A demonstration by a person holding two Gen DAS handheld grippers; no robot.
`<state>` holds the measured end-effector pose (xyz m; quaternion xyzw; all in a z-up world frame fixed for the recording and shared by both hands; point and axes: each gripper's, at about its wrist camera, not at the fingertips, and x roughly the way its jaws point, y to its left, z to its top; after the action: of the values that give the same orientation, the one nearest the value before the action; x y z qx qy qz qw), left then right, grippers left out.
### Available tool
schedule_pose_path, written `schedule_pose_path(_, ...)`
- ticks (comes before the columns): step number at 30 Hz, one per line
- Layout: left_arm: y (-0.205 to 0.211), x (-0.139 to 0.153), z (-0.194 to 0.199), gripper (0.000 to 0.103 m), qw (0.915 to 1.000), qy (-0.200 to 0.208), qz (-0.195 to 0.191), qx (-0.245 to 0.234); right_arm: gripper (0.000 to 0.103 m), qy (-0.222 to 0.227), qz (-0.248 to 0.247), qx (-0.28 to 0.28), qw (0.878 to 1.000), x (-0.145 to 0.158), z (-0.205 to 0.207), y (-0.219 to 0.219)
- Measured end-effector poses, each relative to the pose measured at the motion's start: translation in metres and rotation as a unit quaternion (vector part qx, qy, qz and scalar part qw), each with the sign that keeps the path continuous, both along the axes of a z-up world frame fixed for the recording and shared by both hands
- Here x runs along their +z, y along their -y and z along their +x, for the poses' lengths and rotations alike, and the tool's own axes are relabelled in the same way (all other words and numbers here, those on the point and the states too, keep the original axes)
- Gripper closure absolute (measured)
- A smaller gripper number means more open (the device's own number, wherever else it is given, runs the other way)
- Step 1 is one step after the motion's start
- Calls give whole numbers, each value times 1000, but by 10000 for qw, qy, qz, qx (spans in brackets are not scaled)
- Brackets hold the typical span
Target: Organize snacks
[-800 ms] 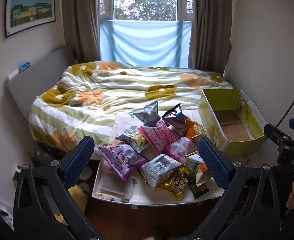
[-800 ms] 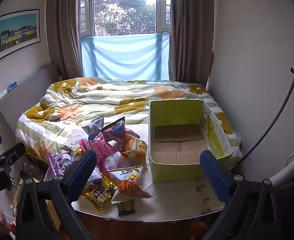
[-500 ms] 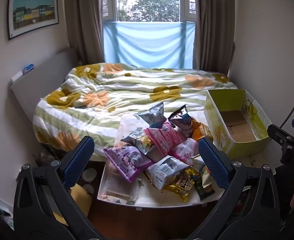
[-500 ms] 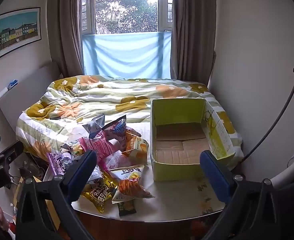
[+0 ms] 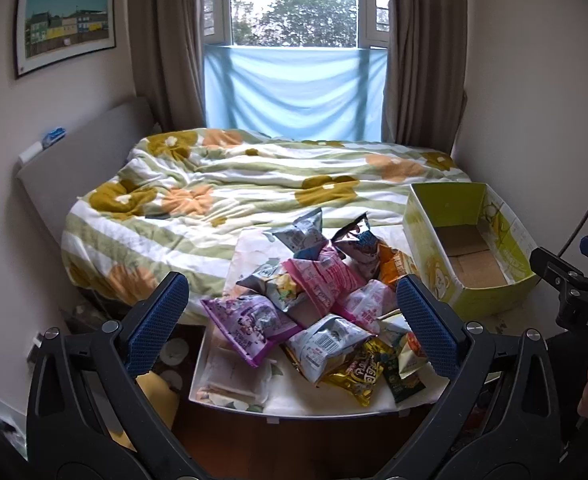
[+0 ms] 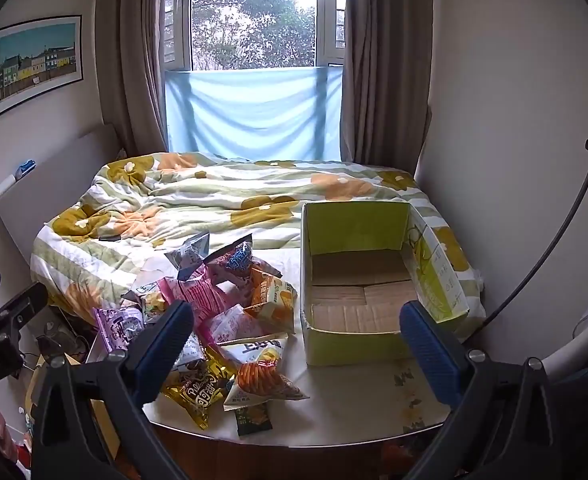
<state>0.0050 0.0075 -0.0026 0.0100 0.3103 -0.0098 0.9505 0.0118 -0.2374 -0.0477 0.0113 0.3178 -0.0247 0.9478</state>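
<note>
A heap of snack bags [image 5: 318,300] lies on a white table [image 5: 294,396] at the foot of a bed; it also shows in the right wrist view [image 6: 222,320]. Among them are a purple bag [image 5: 250,322], a pink bag [image 5: 320,280], a gold bag [image 6: 198,394] and an orange-and-white bag [image 6: 262,376]. An empty green cardboard box [image 6: 358,276] stands to the right of the heap [image 5: 466,248]. My left gripper [image 5: 294,328] is open, held back from the heap. My right gripper [image 6: 294,336] is open, held back from the box and the bags.
The bed with a flowered green-striped quilt [image 5: 254,188] lies behind the table. Walls stand close on both sides. A dark rod [image 6: 550,240] leans at the right. Clutter lies on the floor at the left [image 5: 162,376]. The other gripper shows at the frame edge [image 5: 574,292].
Both views have shifted slightly, the left one panning so the heap and box sit lower and further right. Both grippers stay open. No bag has moved.
</note>
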Motion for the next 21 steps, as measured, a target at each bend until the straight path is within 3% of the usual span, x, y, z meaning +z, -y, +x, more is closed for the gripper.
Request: schedule_pose_path(21,3,-3,2,1,9999,-60,-52,-67,0,29,44,-18,10000,2,0,4)
